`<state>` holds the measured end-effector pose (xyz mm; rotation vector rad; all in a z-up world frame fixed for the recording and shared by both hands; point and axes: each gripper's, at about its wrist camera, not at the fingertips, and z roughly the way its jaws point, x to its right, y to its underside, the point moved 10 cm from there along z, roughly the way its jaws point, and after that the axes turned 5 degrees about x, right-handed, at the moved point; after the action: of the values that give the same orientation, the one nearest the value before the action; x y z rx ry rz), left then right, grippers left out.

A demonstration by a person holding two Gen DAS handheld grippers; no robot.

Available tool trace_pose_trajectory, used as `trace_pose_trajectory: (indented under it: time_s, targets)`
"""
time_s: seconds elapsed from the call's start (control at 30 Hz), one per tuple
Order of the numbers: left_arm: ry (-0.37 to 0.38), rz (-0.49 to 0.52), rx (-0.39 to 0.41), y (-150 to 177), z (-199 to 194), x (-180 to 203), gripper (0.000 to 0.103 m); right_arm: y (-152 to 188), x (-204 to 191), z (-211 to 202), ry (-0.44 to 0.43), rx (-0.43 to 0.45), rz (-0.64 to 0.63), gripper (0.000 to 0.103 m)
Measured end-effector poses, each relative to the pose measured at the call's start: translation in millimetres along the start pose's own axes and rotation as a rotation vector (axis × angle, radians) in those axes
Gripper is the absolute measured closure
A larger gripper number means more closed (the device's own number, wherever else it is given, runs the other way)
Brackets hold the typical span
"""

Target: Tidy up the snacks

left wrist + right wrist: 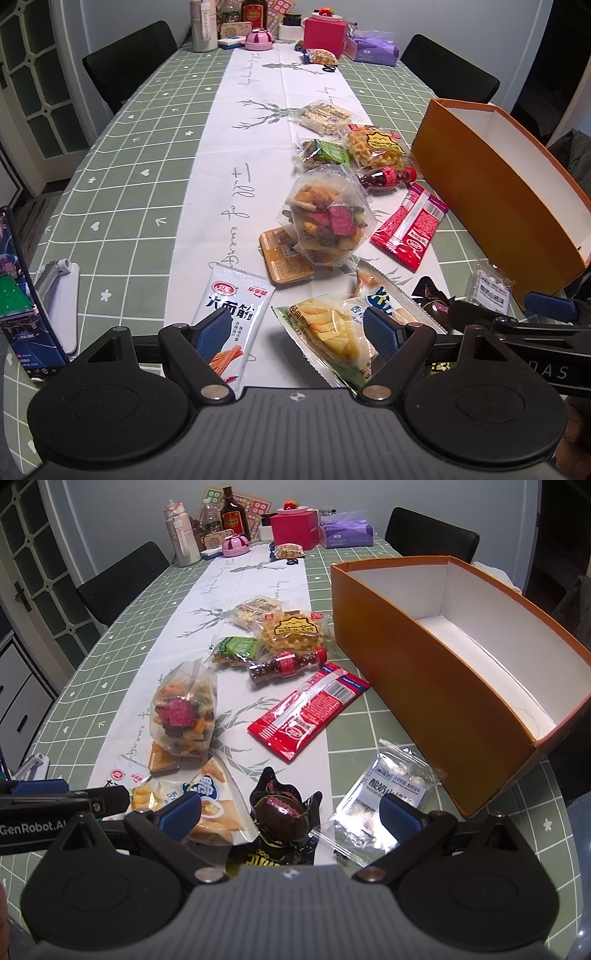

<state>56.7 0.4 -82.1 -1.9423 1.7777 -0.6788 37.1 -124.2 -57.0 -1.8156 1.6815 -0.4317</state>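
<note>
I see a long worktop [122, 206] under a green grid cloth, with a white runner [236, 155] printed with deer and script down its middle. My landmark is the orange box [424, 686], open-topped, white inside and holding nothing that I can see; it sits on the cloth at the right of the runner. The snacks lie loose to the left of the box: a red packet [306, 712] just beside its near wall, a small bottle of dark candy [286, 668] and a waffle pack [291, 631] beyond that, a clear bag of mixed crisps [184, 716] further left on the runner. Nearer me than the box lie a silver yogurt pouch [384, 797], a dark wrapped sweet [280, 812], a fries bag [332, 332] and a white packet [232, 314]. Well beyond the box, the far end holds bottles [232, 517], a pink box [295, 528] and purple tissues [345, 531]. Black chairs [122, 579] stand along both sides, a pale wall behind, a glazed door [40, 85] far left. A phone on a stand [22, 295] sits at the near left edge. My left claw [297, 332] is spread wide and grips nothing; my right claw [290, 810] also stands wide, bare, above the sweet.
</note>
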Motion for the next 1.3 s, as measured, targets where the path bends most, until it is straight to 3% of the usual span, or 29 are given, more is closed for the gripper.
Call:
trace_pose_trajectory:
  time_s: [0.23,0.5,0.73,1.03,1.3]
  targets:
    - [0.041,0.064,-0.001,-6,-3,-6,0.008,-18,-13,-8,-0.106,0.033,-0.061,0.003]
    - [0.074,0.051,-0.005,-11,-1,-27,0.008,-45,-26,-11,-0.264,0.051,-0.062,0.003]
    - [0.077,0.132,0.024,-14,1,-37,0.008,-61,-35,1,-0.274,0.035,-0.145,0.003]
    - [0.127,0.202,-0.048,13,22,-41,0.008,-22,-58,39,-0.31,-0.13,-0.212,0.003]
    - [0.139,0.229,-0.1,29,41,-45,0.009,11,-77,61,-0.271,-0.197,-0.315,0.003]
